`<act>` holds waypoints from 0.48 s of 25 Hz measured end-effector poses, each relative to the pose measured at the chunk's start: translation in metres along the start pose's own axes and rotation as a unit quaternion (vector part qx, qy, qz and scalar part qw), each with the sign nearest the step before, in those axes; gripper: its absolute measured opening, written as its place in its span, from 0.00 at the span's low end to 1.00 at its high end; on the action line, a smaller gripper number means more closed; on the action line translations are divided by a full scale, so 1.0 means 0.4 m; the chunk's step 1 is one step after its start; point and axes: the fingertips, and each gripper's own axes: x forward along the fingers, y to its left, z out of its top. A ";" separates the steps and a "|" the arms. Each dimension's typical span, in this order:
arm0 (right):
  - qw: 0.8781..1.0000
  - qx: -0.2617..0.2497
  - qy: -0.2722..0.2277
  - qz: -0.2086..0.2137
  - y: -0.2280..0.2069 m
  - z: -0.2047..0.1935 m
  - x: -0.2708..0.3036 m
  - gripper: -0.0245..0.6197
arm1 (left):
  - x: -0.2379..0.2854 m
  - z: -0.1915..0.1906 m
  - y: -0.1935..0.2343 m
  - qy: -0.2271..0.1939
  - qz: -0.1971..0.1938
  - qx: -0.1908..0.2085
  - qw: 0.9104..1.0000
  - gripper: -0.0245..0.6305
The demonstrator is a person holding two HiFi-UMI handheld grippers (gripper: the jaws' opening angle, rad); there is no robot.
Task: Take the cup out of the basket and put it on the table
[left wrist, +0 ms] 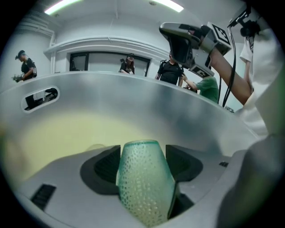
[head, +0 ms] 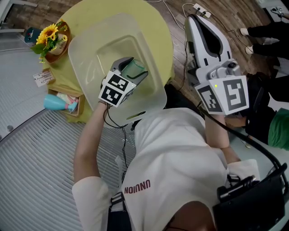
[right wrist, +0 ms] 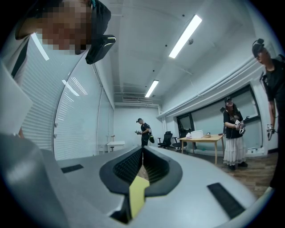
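Note:
A green dimpled glass cup (head: 135, 68) is inside the clear plastic basket (head: 86, 43), which stands on the round yellow table (head: 156, 31). My left gripper (head: 130, 72) reaches into the basket and is shut on the cup. In the left gripper view the cup (left wrist: 144, 182) fills the gap between the dark pads, with my left gripper (left wrist: 143, 167) surrounded by the basket wall (left wrist: 133, 102). My right gripper (head: 195, 22) is held up to the right of the table, away from the basket. In its own view the right gripper (right wrist: 142, 156) is shut on nothing.
A pot of sunflowers (head: 52, 38) and a small card (head: 43, 77) sit at the table's left edge. A blue object (head: 58, 103) lies on a low shelf beside it. A power strip with cables (head: 198, 9) lies on the wooden floor. Other people stand in the room (right wrist: 232, 129).

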 end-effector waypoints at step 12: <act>1.000 -0.001 0.002 0.007 0.006 0.000 0.008 0.07 | -0.069 0.089 0.059 -0.089 0.059 -0.017 0.994 0.54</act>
